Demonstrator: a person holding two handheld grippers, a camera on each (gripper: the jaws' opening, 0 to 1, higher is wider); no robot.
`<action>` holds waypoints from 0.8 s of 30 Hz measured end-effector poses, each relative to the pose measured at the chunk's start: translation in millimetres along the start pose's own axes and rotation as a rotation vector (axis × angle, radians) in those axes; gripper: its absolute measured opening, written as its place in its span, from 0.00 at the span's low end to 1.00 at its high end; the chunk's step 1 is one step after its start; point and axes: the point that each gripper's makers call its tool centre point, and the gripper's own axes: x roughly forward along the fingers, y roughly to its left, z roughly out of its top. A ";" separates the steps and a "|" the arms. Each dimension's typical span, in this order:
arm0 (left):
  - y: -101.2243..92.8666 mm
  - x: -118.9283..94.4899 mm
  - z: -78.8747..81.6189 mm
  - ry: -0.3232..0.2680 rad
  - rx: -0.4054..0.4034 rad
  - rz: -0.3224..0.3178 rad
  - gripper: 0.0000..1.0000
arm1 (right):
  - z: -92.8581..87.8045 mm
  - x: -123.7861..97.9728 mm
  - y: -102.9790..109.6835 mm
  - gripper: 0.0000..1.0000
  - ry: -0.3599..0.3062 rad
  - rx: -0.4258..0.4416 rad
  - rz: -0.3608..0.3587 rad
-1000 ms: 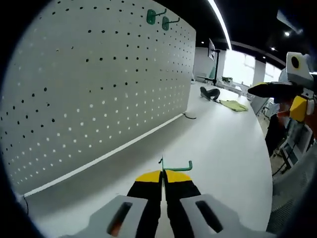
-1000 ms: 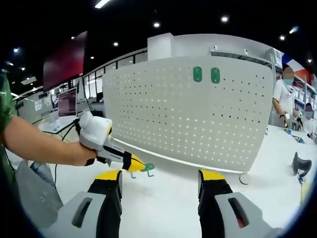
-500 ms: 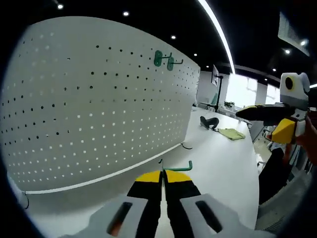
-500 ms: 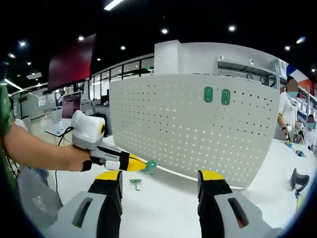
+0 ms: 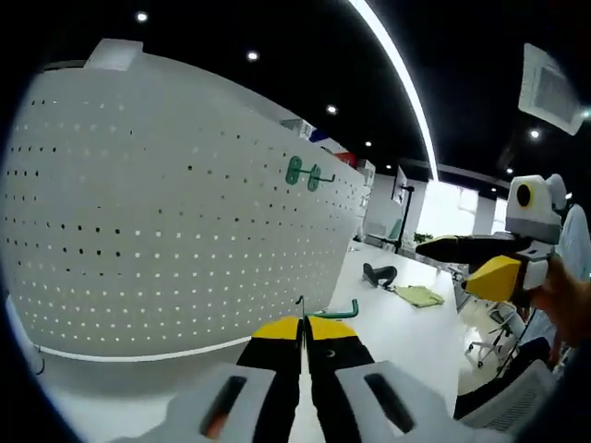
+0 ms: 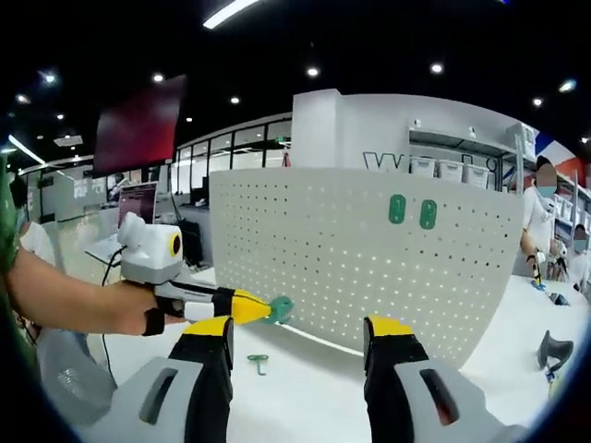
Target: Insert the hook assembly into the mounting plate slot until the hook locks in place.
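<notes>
Left gripper [image 5: 302,325]: jaws pinched on the green hook [image 5: 337,311], held up off the table near the white pegboard [image 5: 166,212]. I judge this the carry-to-board step. Next I must line its prongs with holes and press in. Right gripper [image 6: 297,334]: jaws spread, holding nothing.

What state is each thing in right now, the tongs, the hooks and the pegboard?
Left tongs: shut on a green hook, raised.
Right tongs: open, holding nothing.
Pegboard: upright on the table.
Two green hooks: mounted side by side near the pegboard's top.
Spare green hook: lying loose on the table.
</notes>
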 end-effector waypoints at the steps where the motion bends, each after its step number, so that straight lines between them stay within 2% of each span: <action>1: -0.9 -1.4 2.2 -0.006 -0.001 0.000 0.02 | 1.9 0.0 0.6 0.56 -0.004 -0.001 0.000; 10: -9.2 -11.5 25.6 -0.090 -0.035 -0.020 0.02 | 18.4 4.7 2.3 0.50 -0.032 0.016 -0.004; 17: -13.5 -17.4 41.1 -0.139 -0.045 -0.018 0.02 | 32.9 15.2 8.6 0.44 -0.057 0.070 0.020; 24: -23.5 -22.1 54.8 -0.185 -0.041 -0.036 0.02 | 40.0 18.9 14.1 0.40 -0.074 0.115 0.035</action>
